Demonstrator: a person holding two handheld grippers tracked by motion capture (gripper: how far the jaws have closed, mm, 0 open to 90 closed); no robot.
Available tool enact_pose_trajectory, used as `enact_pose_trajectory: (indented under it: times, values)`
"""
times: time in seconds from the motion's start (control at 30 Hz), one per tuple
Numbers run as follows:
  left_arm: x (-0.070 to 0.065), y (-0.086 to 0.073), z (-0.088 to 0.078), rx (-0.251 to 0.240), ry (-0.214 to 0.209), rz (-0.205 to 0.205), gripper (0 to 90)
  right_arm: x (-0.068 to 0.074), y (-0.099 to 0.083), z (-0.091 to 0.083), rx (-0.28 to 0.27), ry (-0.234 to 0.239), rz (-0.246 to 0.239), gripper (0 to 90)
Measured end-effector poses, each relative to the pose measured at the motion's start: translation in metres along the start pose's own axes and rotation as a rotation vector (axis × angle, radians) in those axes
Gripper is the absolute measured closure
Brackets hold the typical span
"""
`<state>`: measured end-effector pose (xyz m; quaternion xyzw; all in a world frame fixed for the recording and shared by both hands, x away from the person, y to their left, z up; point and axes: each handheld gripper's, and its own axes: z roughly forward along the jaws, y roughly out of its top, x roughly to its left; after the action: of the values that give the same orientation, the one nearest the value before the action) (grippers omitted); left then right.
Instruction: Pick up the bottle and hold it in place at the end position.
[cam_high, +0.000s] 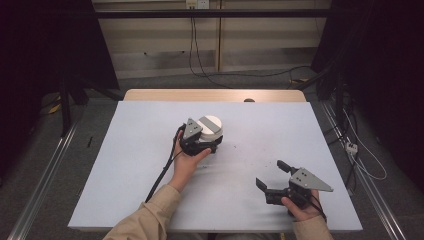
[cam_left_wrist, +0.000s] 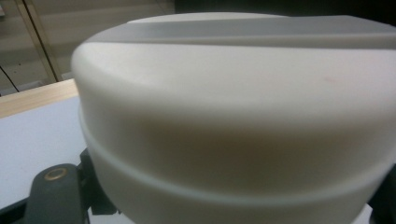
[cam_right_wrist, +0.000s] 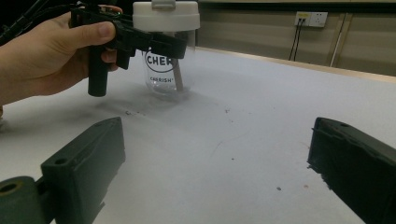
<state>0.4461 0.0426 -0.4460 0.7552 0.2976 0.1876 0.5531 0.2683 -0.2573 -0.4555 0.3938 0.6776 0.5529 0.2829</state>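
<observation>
The surface (cam_high: 150, 150) is lying as a broad, matte, pale grey sheet over a wooden top, faintly scuffed and dusted with dark specks near the middle. On it, slightly left of centre and toward the far side, a jar (cam_right_wrist: 163, 70) is standing upright: a clear, smooth-walled cylinder with dark printed lettering, and something thin and brownish is showing inside it, too unclear to name. A lid (cam_high: 210, 125) is capping it, a thick, round, cream-white plastic disc with rounded shoulders, a shallow groove running around its side and a grey band crossing its flat top.

I am holding my left gripper (cam_high: 200, 142) against this jar, with its black jaws pressed in on the jar's sides just under the lid; in the left gripper view the lid (cam_left_wrist: 233, 126) is looming directly ahead of the jaws. The jar is resting on the surface, not lifted.

My right gripper (cam_high: 272, 172) is resting low near the right front corner, well apart from the jar, with its two blocky black jaws spread wide and gripping nothing.

As I judge it, the step in hand is steadying the jar so the lid can be worked. The next move is likely calling for my right gripper to travel across, settle on the lid's rim squarely, and turn or lift without tipping the slick jar.
</observation>
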Motion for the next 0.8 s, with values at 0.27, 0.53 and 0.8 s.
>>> enact_pose_trajectory:
  times: [0.27,0.53,0.8]
  values:
    - [0.0,-0.001,0.002,-0.003,0.002,-0.005,18.4,0.0,0.0,0.0,0.0,-0.003,-0.001,3.4]
    - [-0.002,-0.001,0.006,0.007,0.0,0.007,18.4,0.0,0.0,0.001,0.001,-0.003,-0.001,3.4]
    - [-0.005,-0.002,0.01,0.01,-0.01,0.012,18.4,-0.001,-0.001,0.001,0.0,-0.004,-0.003,3.4]
